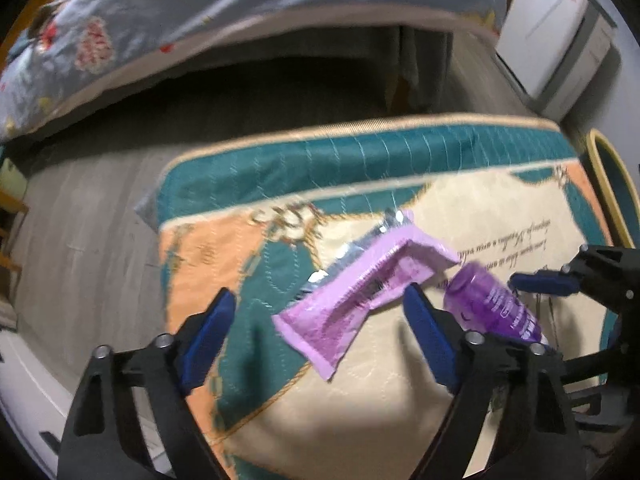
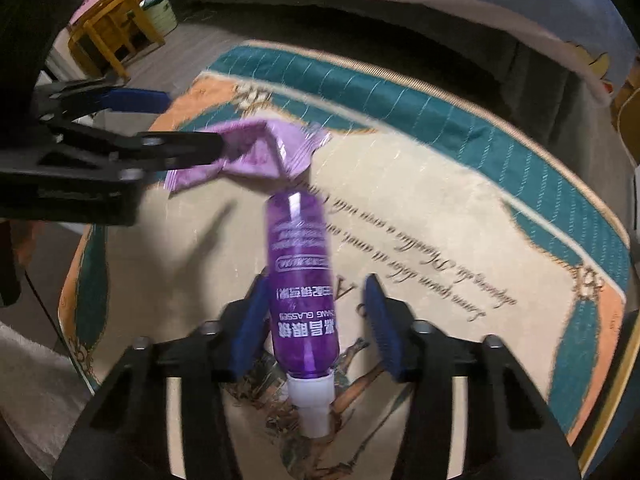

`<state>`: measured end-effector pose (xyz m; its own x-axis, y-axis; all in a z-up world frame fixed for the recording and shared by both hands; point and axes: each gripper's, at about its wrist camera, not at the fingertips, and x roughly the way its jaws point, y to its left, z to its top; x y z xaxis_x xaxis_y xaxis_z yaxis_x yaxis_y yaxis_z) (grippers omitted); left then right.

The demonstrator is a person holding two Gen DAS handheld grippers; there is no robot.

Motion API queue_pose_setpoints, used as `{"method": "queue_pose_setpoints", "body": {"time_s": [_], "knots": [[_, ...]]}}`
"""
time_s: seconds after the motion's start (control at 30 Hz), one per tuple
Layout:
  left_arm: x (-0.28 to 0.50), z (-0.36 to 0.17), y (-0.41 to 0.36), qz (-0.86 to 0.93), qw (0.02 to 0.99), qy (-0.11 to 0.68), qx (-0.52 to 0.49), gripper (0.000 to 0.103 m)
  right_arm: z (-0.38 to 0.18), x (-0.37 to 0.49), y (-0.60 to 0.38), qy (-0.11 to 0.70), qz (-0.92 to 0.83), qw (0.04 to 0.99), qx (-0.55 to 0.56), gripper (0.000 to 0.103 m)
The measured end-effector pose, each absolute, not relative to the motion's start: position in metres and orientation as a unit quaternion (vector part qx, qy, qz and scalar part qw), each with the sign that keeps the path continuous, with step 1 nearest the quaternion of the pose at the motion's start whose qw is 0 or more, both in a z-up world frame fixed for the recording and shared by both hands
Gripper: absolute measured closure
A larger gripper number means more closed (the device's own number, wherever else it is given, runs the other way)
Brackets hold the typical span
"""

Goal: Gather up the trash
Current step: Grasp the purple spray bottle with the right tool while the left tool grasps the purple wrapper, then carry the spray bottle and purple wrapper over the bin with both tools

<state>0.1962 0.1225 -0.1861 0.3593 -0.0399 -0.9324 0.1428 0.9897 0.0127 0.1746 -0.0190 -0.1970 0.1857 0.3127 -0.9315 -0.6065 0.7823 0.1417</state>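
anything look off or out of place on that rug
Two pieces of litter lie on the rug: a purple bottle on its side between the open right gripper fingers, and a crumpled pink wrapper ahead of the open left gripper. No spill shows.

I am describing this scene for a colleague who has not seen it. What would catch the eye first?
The translucent purple plastic spray bottle lies on the teal, peach and cream quilted mat, between the open blue fingers of the right gripper. Beside its far end lies a crumpled lilac foil wrapper, with the open left gripper over it.
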Motion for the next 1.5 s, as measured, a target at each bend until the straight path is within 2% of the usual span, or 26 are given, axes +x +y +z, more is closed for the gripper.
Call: {"method": "queue_pose_setpoints", "body": {"time_s": [0.03, 0.13, 0.17, 0.33, 0.43, 0.7, 1.07, 1.3, 1.5], "knots": [[0.198, -0.189, 0.122, -0.057, 0.821, 0.566, 0.047, 0.029, -0.198, 0.172, -0.018, 0.561, 0.304, 0.757, -0.141, 0.071], [0.203, -0.2, 0.115, -0.071, 0.811, 0.578, 0.047, 0.047, -0.196, 0.17, -0.023, 0.566, 0.307, 0.753, -0.132, 0.071], [0.204, -0.203, 0.112, -0.075, 0.809, 0.582, 0.05, 0.049, -0.196, 0.17, -0.027, 0.569, 0.304, 0.753, -0.128, 0.071], [0.205, -0.198, 0.101, -0.09, 0.808, 0.58, 0.05, 0.082, -0.194, 0.173, -0.05, 0.575, 0.279, 0.761, -0.112, 0.071], [0.203, -0.188, 0.088, -0.098, 0.814, 0.569, 0.063, 0.092, -0.187, 0.176, -0.071, 0.574, 0.259, 0.772, -0.085, 0.071], [0.191, -0.157, 0.049, -0.114, 0.832, 0.532, 0.107, 0.092, -0.155, 0.181, -0.119, 0.563, 0.215, 0.797, -0.043, 0.071], [0.182, -0.089, -0.053, -0.183, 0.868, 0.447, 0.118, 0.092, -0.074, 0.162, -0.226, 0.523, 0.122, 0.844, -0.007, 0.071], [0.18, -0.064, -0.121, -0.243, 0.869, 0.415, 0.117, 0.092, -0.069, 0.148, -0.295, 0.504, 0.076, 0.859, 0.05, 0.071], [0.176, -0.072, -0.181, -0.29, 0.856, 0.407, 0.13, 0.092, -0.086, 0.156, -0.367, 0.506, 0.006, 0.857, 0.101, 0.071]]}}
